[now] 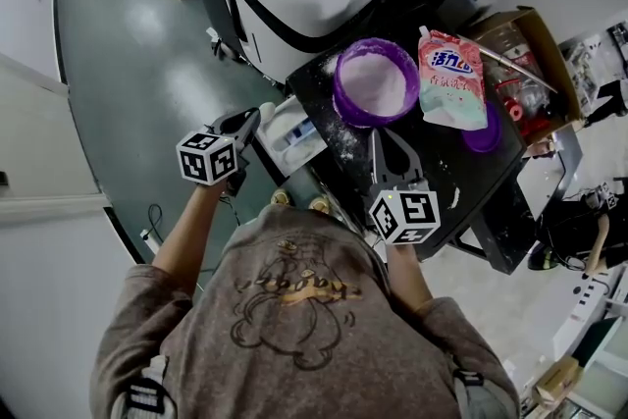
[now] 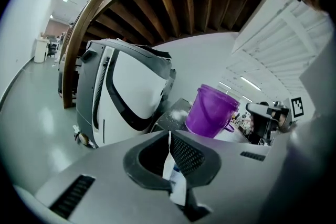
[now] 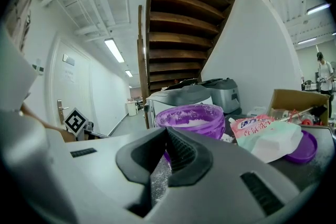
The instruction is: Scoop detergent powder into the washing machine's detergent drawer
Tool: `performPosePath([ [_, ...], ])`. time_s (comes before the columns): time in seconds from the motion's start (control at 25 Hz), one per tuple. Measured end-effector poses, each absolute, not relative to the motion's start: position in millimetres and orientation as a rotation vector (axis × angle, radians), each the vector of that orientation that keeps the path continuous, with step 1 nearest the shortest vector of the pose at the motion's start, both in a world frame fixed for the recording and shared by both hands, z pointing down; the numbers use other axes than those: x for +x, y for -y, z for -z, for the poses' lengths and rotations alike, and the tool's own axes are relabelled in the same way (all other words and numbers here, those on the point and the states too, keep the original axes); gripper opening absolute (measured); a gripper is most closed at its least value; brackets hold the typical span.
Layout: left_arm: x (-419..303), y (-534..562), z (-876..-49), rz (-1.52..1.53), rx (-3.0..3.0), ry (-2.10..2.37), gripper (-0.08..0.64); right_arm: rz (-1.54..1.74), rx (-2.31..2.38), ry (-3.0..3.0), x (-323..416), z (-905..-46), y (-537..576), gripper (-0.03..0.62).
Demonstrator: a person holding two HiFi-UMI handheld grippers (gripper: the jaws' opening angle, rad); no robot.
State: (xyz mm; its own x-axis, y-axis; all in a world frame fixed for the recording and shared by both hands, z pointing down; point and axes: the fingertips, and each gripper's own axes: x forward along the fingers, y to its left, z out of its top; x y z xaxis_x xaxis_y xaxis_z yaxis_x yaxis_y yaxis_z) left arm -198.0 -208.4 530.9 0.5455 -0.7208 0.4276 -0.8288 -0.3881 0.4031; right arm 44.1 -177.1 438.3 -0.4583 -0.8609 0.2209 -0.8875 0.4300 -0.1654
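Detergent drawer [image 1: 294, 140] sits partly hidden behind the left gripper [image 1: 253, 123].

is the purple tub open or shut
Open: the purple tub has no lid on, white powder shows inside, and a purple lid lies by the pouch.

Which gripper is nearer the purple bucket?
Right. The right gripper sits just in front of the bucket, jaws shut; the left gripper is off to its left, shut on the drawer.
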Motion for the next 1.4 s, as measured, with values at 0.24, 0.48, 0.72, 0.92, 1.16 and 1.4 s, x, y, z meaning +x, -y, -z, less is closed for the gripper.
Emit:
performPosePath([
  [0.24,-187,203,-545,-0.458,2.292,1.274,0.023,-0.405,1.576,2.564,45,-439,177,0.002],
  [0.48,-178,197,-561,-0.642,2.364,1.283,0.023,-0.407,1.579,2.559,46,-441,174,0.002],
  [0.72,-172,193,-569,-0.786,2.438,1.302,0.023,-0.418,1.583,2.549,49,-444,172,0.002],
  [0.92,-164,191,-573,-0.93,2.525,1.313,0.023,-0.427,1.586,2.542,51,-447,169,0.002],
  [1.16,-151,187,-578,-1.056,2.59,1.334,0.023,-0.436,1.591,2.534,54,-450,166,0.002],
  [1.4,-140,184,-579,-1.263,2.719,1.337,0.023,-0.438,1.61,2.524,60,-452,163,0.002],
])
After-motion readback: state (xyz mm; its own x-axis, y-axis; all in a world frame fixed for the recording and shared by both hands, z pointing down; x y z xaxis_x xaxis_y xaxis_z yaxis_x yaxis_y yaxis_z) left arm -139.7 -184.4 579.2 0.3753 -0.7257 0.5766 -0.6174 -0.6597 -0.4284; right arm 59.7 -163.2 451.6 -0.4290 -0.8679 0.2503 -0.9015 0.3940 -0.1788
